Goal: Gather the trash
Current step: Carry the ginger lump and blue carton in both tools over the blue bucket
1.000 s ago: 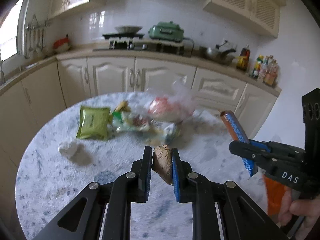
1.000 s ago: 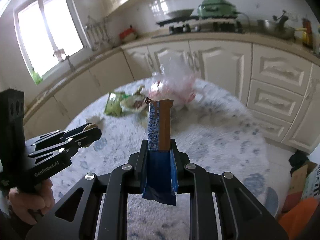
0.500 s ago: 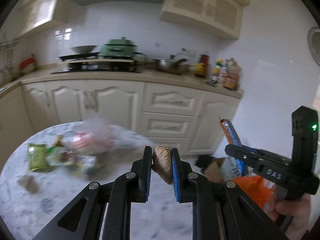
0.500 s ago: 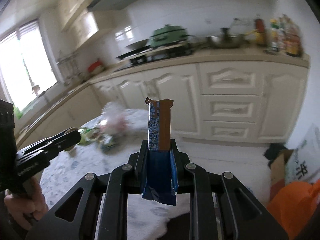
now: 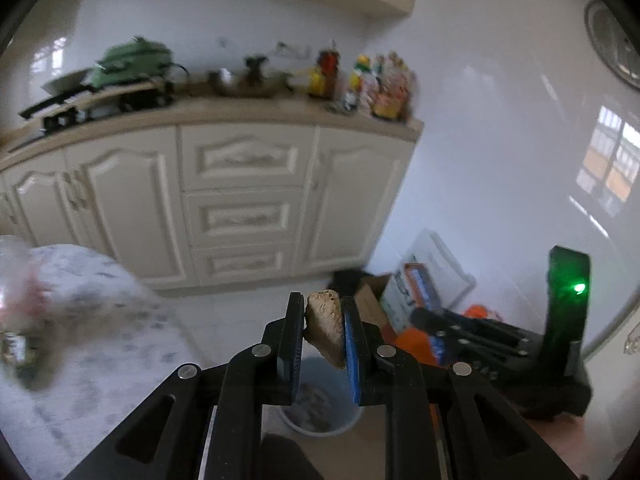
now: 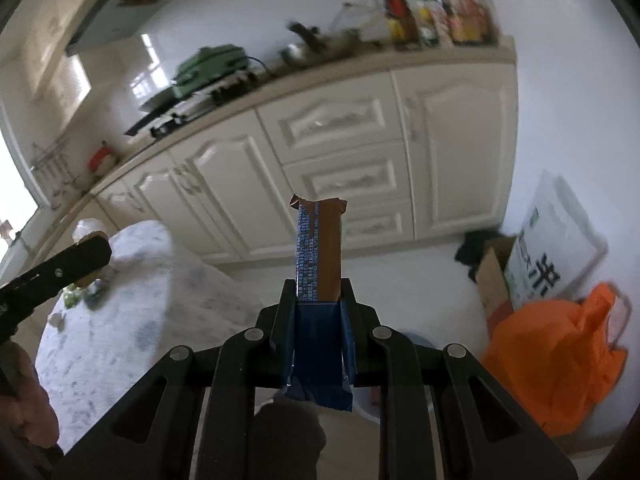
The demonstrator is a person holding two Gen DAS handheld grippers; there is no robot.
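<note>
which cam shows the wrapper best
The right wrist view. The wrapper stands dead centre there, clamped in the right tool, brown and blue, torn top edge clear. In the left wrist view only a blurred blue scrap of it shows by the right tool, against the orange bag.

Cream cabinets (image 5: 240, 196) with carved doors and drawers stand under a beige counter (image 5: 256, 110). On it are a green cooking pot (image 5: 134, 58), a black stove (image 5: 100, 104) and several bottles (image 5: 372, 80). The wall (image 5: 500, 120) is white and glossy. The round marble tabletop (image 6: 120, 300) is on the left. Daylight enters through a window (image 6: 12, 184).
</note>
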